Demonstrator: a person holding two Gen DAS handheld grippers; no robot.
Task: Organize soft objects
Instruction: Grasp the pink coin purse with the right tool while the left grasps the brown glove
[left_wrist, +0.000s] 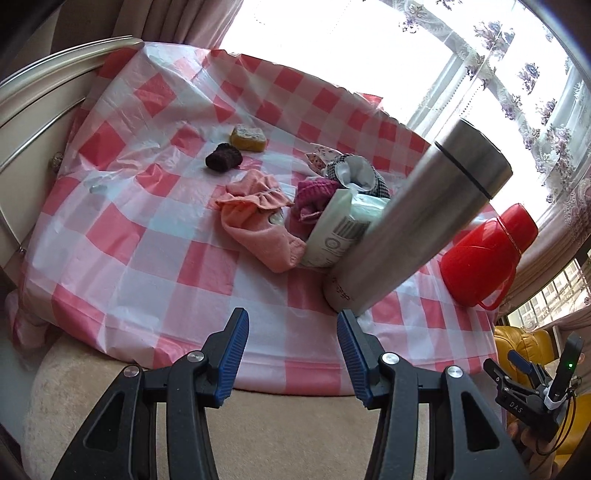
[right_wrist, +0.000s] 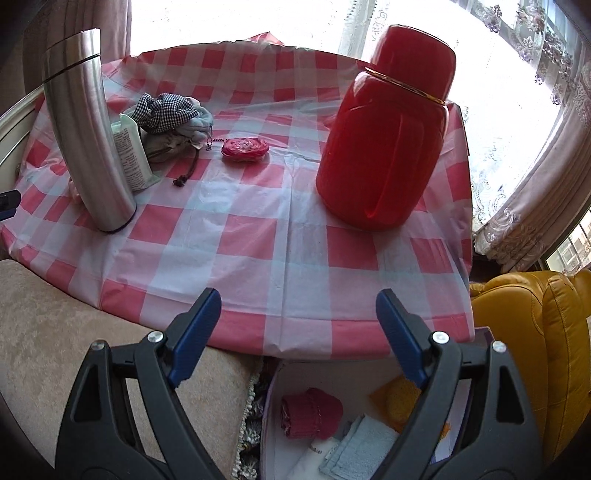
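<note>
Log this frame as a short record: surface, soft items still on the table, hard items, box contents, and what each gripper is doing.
surface: checked tablecloth
soft items on table: pink towel, dark knit piece, yellow sponge, checked pouch, pink packet
hard items: steel flask, red thermos, both upright
box: below table edge, holds red cloth, blue towel
left gripper: open, empty
right gripper: open, empty, above box
</note>
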